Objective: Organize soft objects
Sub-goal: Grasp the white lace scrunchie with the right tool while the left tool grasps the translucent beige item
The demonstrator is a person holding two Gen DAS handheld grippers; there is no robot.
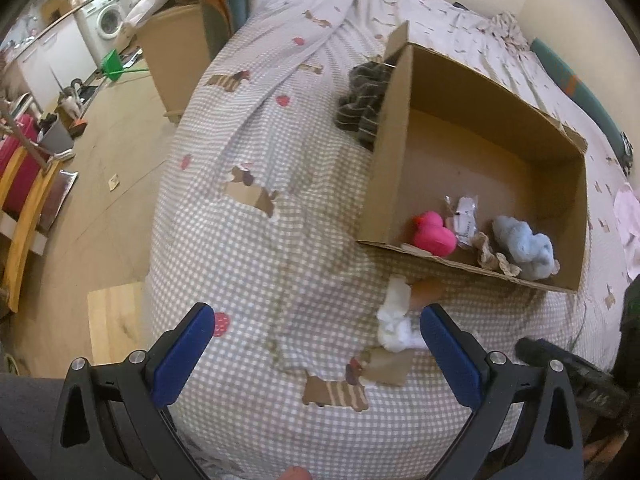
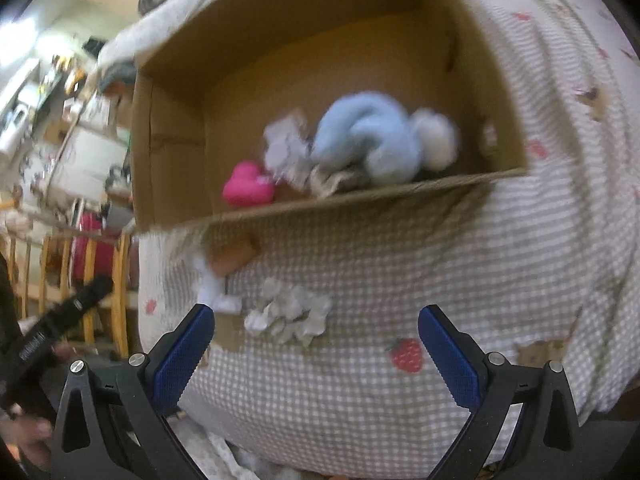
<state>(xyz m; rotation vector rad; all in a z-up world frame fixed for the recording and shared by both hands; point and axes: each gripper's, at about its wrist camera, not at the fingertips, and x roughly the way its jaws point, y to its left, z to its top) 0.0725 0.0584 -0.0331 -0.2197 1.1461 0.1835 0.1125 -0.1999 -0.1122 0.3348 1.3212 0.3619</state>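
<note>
An open cardboard box (image 1: 392,168) lies on the checked bedspread (image 1: 280,240); it also shows in the right wrist view (image 2: 168,128). Inside are a pink duck toy (image 1: 434,234) (image 2: 246,190), a pale blue plush (image 1: 524,246) (image 2: 372,142) and a crumpled white wrapper (image 1: 464,216) (image 2: 286,152). In front of the box lie a white soft piece (image 1: 396,320) (image 2: 212,290), a small brown item (image 1: 426,294) (image 2: 234,260) and a crumpled white-grey wad (image 2: 290,314). My left gripper (image 1: 316,354) is open above the bedspread, its right finger beside the white piece. My right gripper (image 2: 316,356) is open, just short of the wad.
A dark striped cloth (image 1: 366,100) lies behind the box's left wall. A pink cloth (image 1: 628,220) lies at the right. The bed edge drops to a wooden floor (image 1: 120,184) with a wooden chair (image 1: 24,216) on the left. The other gripper's black handle (image 1: 576,376) (image 2: 60,320) shows in each view.
</note>
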